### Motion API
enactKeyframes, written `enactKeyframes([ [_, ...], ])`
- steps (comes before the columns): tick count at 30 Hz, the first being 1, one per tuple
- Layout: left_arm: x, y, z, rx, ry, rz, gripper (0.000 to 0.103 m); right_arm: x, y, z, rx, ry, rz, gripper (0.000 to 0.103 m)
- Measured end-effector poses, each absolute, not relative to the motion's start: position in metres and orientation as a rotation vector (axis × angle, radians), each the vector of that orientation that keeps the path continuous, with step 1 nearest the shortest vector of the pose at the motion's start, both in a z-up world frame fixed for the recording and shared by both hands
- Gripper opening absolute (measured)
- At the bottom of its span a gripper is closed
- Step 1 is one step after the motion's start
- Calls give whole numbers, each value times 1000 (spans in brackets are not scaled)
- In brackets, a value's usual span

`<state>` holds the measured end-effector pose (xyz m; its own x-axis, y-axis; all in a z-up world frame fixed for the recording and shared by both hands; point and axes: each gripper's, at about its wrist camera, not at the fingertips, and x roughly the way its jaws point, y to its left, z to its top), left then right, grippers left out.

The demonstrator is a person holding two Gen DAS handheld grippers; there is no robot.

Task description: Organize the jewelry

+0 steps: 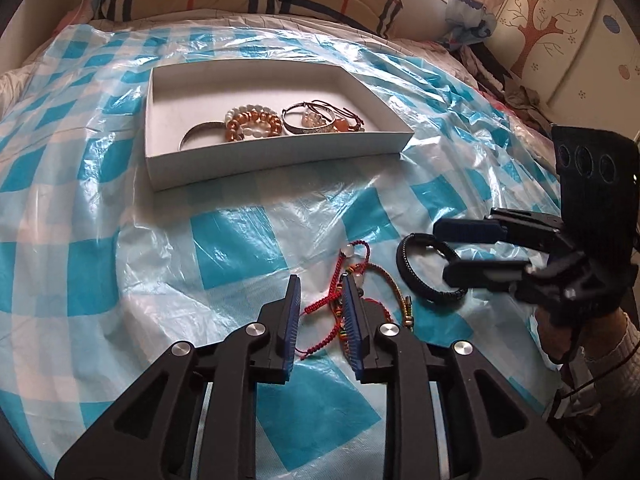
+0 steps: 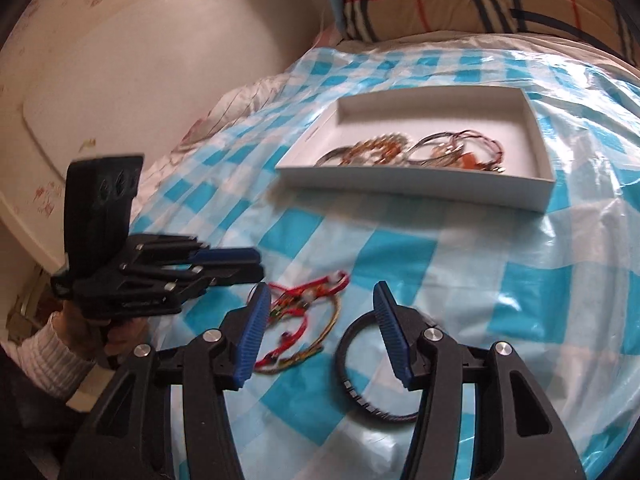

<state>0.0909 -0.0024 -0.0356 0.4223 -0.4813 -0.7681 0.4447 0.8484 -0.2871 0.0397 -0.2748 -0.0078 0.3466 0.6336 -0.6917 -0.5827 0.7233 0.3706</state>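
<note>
Both tools released: left tool (image 1: 320,292) over red cords (image 1: 344,300), right tool (image 2: 320,308) over black bracelet (image 2: 360,360)

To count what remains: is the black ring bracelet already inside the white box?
No, the black ring bracelet lies on the checked plastic sheet.
</note>
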Motion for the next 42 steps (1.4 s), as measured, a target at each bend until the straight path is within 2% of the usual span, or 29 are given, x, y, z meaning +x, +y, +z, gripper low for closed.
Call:
enactKeyframes([
  [3,89,-5,-43,-15,994,-580,26,30,-254,-15,-7,944,840,53],
  [8,87,-8,-52,52,1011,-547,26,40,-245,-37,-17,1025,875,53],
  [12,81,-11,-54,134,1004,-513,19,37,-264,-41,-20,1066,829,52],
  [15,78,-8,-52,142,1011,-509,17,24,-282,-38,-31,1095,788,52],
  [23,69,-20,-26,201,930,-535,17,26,-295,-27,51,1065,757,52],
  [30,69,-34,-52,296,968,-539,18,10,-268,-27,-55,1058,805,52],
  [33,67,-29,-49,260,977,-539,8,16,-274,-29,-5,1060,782,52],
  [38,61,-21,-43,193,987,-564,7,18,-279,-35,-16,1096,730,52],
  [40,59,-22,-47,202,993,-558,7,13,-273,-40,-80,1078,712,48],
  [41,59,-22,-49,204,992,-555,7,10,-270,-40,-110,1067,707,42],
  [42,58,-23,-49,199,990,-552,7,8,-269,-39,-118,1058,713,27],
])
